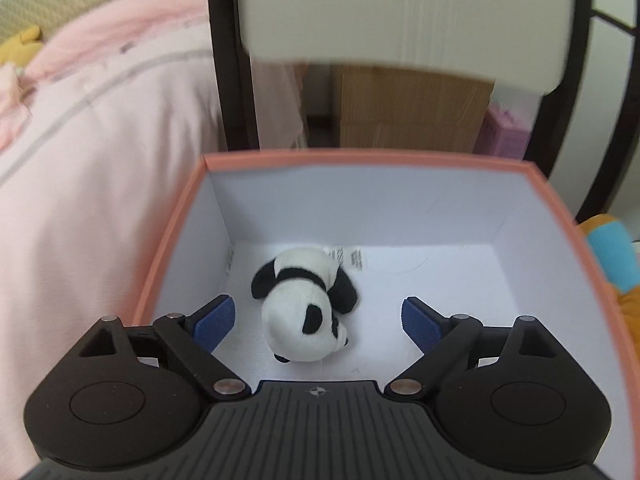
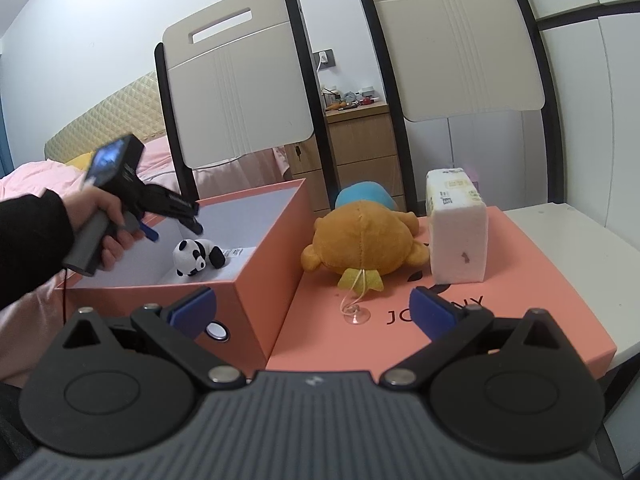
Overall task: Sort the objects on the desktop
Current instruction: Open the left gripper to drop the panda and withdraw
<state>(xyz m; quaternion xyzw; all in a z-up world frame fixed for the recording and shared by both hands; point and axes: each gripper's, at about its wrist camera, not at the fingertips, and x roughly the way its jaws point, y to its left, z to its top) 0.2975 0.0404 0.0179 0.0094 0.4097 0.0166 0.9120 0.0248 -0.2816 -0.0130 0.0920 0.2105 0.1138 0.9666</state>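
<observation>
A small panda plush [image 1: 306, 304] lies on the white floor of an open pink box [image 1: 360, 158]. My left gripper [image 1: 318, 320] is open above the box, with the panda below and between its blue pads, not held. In the right wrist view the panda [image 2: 198, 256] lies in the box [image 2: 256, 280] under the left gripper [image 2: 176, 224]. My right gripper [image 2: 314, 312] is open and empty, in front of the box's near corner. An orange plush [image 2: 360, 246] and a white tissue pack [image 2: 458, 228] rest on the pink lid [image 2: 520, 312].
Two chairs [image 2: 240, 92] stand behind the box and lid. A bed with pink bedding [image 1: 80, 160] is at the left. A wooden drawer unit [image 2: 360, 152] stands behind. The lid lies on a white table [image 2: 580, 232].
</observation>
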